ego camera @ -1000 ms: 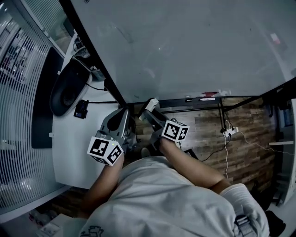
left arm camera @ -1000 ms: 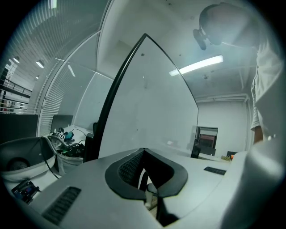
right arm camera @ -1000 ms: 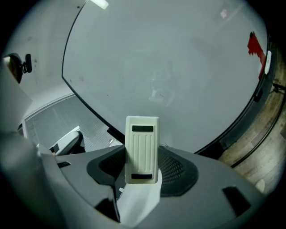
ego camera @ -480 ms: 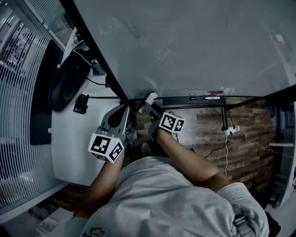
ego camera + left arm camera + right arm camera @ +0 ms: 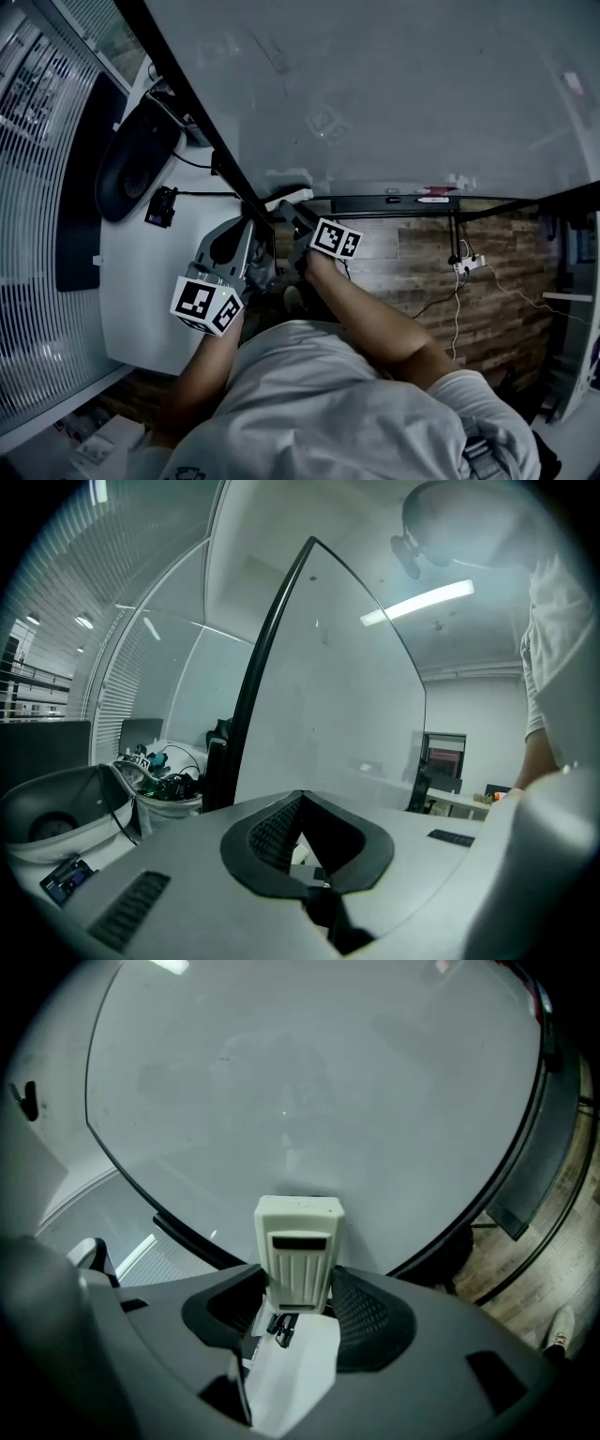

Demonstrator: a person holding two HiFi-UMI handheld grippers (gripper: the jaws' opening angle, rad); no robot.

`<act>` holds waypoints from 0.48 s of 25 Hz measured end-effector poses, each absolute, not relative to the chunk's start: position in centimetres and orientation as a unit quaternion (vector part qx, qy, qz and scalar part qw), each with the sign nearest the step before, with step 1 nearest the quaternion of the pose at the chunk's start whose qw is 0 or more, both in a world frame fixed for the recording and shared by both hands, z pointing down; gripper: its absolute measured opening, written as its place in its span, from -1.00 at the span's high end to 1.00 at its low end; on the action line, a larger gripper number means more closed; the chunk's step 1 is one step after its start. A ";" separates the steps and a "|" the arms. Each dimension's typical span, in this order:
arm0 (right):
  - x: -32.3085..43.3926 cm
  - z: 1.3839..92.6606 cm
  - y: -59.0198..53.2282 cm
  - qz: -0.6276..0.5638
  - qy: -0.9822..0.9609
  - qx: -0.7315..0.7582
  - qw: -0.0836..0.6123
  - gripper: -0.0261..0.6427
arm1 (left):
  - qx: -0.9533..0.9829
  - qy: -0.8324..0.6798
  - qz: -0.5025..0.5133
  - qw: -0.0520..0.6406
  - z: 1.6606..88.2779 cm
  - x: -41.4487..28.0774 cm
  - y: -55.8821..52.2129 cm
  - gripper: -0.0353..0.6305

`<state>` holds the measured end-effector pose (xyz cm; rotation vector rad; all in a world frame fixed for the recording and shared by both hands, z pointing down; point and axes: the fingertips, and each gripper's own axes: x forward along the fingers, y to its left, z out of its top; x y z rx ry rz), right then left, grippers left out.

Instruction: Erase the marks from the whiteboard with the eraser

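Since the earlier frame my right tool [image 5: 292,212] has climbed up and to the left in the head view, carrying the eraser [image 5: 286,198] from below the whiteboard [image 5: 394,84] up to its lower-left corner, by the dark frame. In the right gripper view the tool [image 5: 298,1290] is pinching the pale, ribbed eraser [image 5: 298,1246] by its lower end, with the free end aimed at the whiteboard [image 5: 309,1082]. I cannot tell whether it is already touching the glassy face.

My left tool [image 5: 242,246] hangs low at centre left of the head view, off the board. Its own view shows the tool [image 5: 300,803] pressed together at the tips with nothing between them.

As I judge it, wiping has barely begun. A faint pale patch [image 5: 328,122] and a thin streak [image 5: 272,58] show above the eraser; whether they are marks or reflections I cannot say. If marks, nearly all the board remains to be covered.
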<state>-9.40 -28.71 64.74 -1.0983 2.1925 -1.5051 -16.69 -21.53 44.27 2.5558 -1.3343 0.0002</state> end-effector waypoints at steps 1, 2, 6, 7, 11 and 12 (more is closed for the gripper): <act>-9.7 64.9 -28.9 -0.521 0.754 -0.377 0.134 0.23 | 0.879 -0.459 0.003 0.128 44.3 -16.8 -21.5 0.88; -9.9 65.1 -29.0 -0.523 0.753 -0.375 0.138 0.23 | 0.878 -0.461 0.004 0.128 44.3 -16.9 -21.5 0.88; -9.9 65.6 -29.2 -0.532 0.748 -0.364 0.156 0.23 | 0.874 -0.468 0.008 0.129 43.9 -17.3 -21.7 0.88; -9.9 65.7 -29.3 -0.534 0.748 -0.361 0.158 0.23 | 0.874 -0.469 0.008 0.129 43.9 -17.4 -21.7 0.88; -10.1 66.2 -29.2 -0.543 0.743 -0.357 0.161 0.23 | 0.874 -0.469 0.006 0.127 44.1 -17.5 -21.6 0.88; -10.1 66.4 -29.2 -0.546 0.741 -0.356 0.161 0.23 | 0.874 -0.469 0.006 0.126 44.0 -17.4 -21.5 0.88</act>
